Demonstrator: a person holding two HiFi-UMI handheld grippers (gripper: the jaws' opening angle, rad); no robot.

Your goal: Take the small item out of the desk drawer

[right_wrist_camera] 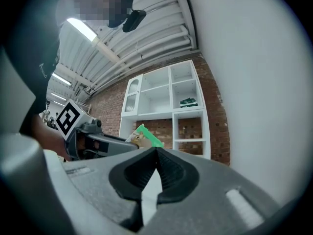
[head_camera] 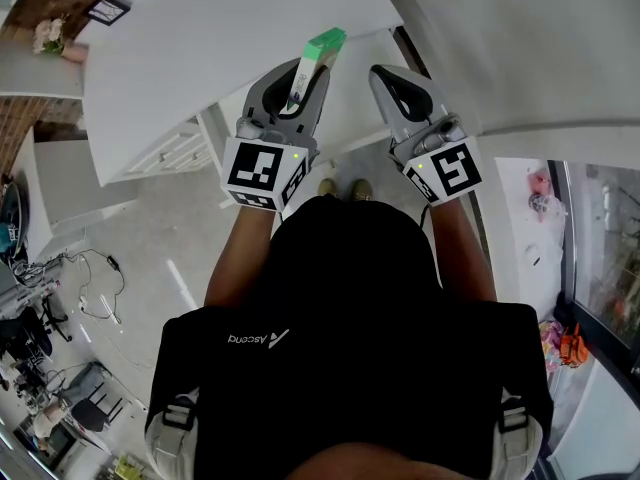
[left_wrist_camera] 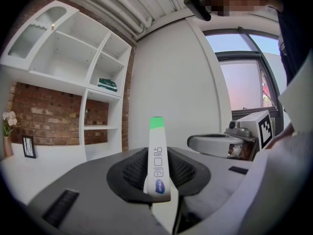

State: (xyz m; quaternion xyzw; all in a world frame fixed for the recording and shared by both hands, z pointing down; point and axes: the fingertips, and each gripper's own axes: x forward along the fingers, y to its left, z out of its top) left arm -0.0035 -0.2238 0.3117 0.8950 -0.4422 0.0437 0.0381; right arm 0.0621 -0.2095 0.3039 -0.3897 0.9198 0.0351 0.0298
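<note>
The small item (head_camera: 318, 52) is a thin white box with a green end and blue print. It stands upright between the pads of my left gripper (head_camera: 306, 76), which is shut on it and raised level in front of me. The left gripper view shows the box (left_wrist_camera: 157, 155) on edge in the left gripper (left_wrist_camera: 159, 181), green tip up. My right gripper (head_camera: 386, 74) is held beside it, apart from the box; its jaws meet with nothing between them. The right gripper view looks along the shut right gripper (right_wrist_camera: 155, 153) and catches the box's green end (right_wrist_camera: 148, 135) at the left.
A white desk top (head_camera: 200, 38) lies below and ahead of the grippers, with white drawer fronts (head_camera: 170, 148) under its edge. A white shelf unit (left_wrist_camera: 73, 58) stands against a brick wall. A white wall (left_wrist_camera: 171, 82) and a window (left_wrist_camera: 244, 82) are at the right.
</note>
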